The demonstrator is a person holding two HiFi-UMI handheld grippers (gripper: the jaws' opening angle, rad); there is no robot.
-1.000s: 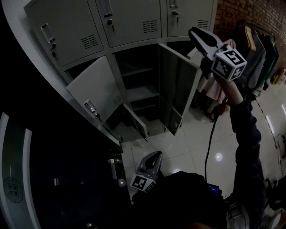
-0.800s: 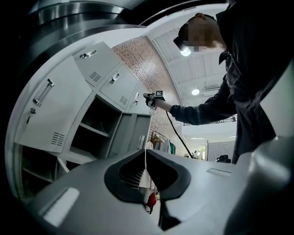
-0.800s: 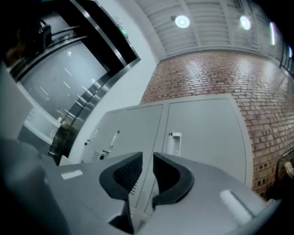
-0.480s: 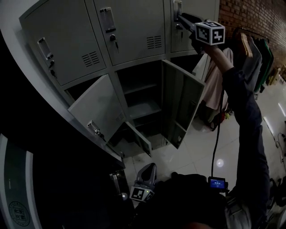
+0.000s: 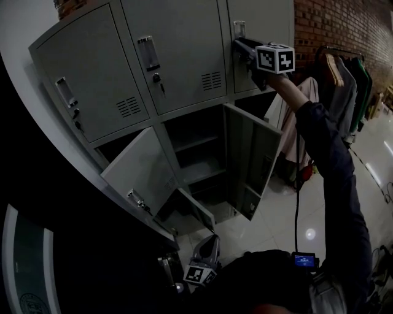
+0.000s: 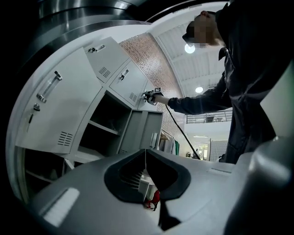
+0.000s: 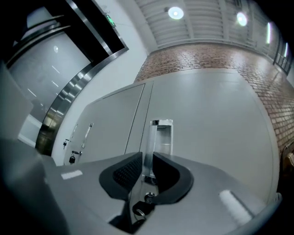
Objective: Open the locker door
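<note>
Grey painted sheet-metal locker door point(image 5: 270, 18), flat, smooth, top row right, shut flush. Right gripper point(image 7: 147, 159) jaws pinch its slim glossy upright handle point(image 7: 154, 137). Left gripper point(image 6: 146, 152) low, jaws together, empty.

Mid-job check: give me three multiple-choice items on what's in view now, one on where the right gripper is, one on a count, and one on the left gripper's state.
1. Where is the right gripper?
A. At the handle of the upper-right locker door
B. Inside an open lower locker
C. Down by the floor

2. How many upper-row doors are closed in the head view?
A. None
B. One
C. Three

3. How do the fingers of the left gripper stand?
A. Wide apart
B. Together, nothing between them
C. Clamped on a key

Answers:
1 A: its fingers close on the clear handle from either side.
2 C: all three upper doors lie flush.
3 B: the tips meet in the left gripper view.
</note>
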